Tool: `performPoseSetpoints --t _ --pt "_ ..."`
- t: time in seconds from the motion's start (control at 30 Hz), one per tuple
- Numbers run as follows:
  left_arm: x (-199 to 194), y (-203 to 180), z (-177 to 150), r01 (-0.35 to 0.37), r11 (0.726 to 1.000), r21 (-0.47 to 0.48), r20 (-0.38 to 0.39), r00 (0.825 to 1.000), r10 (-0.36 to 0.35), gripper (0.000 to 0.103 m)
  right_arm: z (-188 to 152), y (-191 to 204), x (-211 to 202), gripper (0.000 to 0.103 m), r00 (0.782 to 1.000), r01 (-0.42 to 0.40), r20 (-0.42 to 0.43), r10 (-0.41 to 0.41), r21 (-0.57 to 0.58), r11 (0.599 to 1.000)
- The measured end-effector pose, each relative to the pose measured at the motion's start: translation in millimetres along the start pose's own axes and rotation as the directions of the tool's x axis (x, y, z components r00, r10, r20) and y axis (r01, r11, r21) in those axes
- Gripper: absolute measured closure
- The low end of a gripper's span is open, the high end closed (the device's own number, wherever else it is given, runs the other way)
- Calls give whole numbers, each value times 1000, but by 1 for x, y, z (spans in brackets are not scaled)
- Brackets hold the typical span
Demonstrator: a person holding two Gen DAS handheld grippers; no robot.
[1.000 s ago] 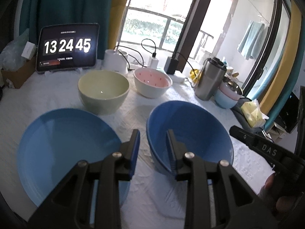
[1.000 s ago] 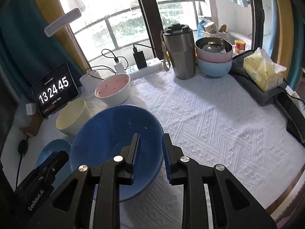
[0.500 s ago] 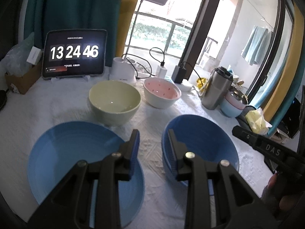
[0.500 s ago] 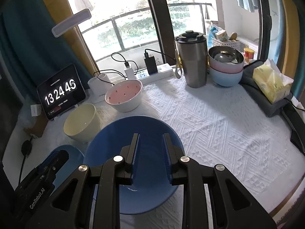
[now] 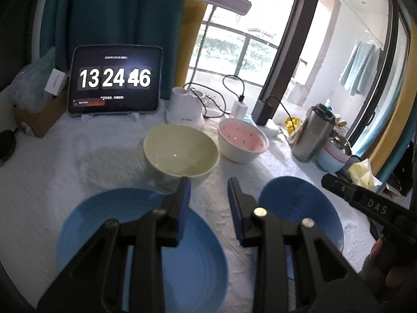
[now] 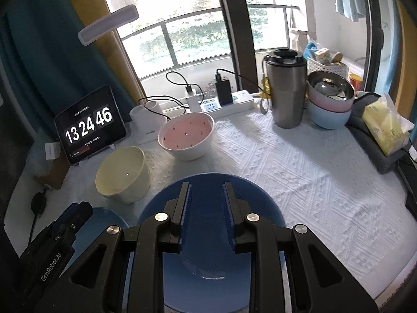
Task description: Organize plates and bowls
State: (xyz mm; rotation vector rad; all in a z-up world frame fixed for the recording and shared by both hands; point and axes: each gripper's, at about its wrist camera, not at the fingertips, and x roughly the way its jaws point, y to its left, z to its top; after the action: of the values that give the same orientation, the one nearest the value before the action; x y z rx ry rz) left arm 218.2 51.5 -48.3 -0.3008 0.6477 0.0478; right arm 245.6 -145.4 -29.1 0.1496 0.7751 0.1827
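A blue plate (image 5: 86, 224) lies at the front left of the white cloth; its edge shows in the right wrist view (image 6: 104, 215). A blue bowl (image 5: 294, 198) (image 6: 208, 255) stands to its right. Behind them stand a cream bowl (image 5: 179, 154) (image 6: 121, 174) and a pink-lined white bowl (image 5: 242, 140) (image 6: 186, 137). My left gripper (image 5: 208, 185) is open and empty, held above the gap between plate and blue bowl. My right gripper (image 6: 206, 190) is open and empty above the blue bowl.
A tablet clock (image 5: 114, 80), a white lamp base (image 5: 185, 109), a power strip with chargers (image 6: 226, 103), a steel tumbler (image 6: 286, 91) and stacked pink and blue bowls (image 6: 329, 101) line the back. A tissue pack (image 6: 385, 127) lies at the right edge.
Both grippers have pulled back and risen, so the bowls and plate look smaller and farther. The jaws of both stay open. The dishes have not moved.
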Motion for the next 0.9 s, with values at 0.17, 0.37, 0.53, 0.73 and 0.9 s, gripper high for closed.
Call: performPoseSetpoints --t 0.17,0.37,0.53,0.73,0.9 --pt "4 10 6 -14 1000 2 4 1000 14 72 5 10 10 78 1000 -11 -10 11 -8 1000" --pt "7 21 12 -30 1000 4 7 1000 30 72 10 24 20 78 1000 -24 -19 23 -23 999" --pt "9 32 18 -45 999 3 5 999 45 72 15 36 26 78 999 -29 -26 29 -35 999" --pt "12 47 27 -73 997 6 3 997 73 71 21 51 31 78 999 -42 -25 41 -45 998" --pt "14 61 33 -88 996 -6 7 996 88 59 22 65 38 78 998 -55 -34 53 -58 997"
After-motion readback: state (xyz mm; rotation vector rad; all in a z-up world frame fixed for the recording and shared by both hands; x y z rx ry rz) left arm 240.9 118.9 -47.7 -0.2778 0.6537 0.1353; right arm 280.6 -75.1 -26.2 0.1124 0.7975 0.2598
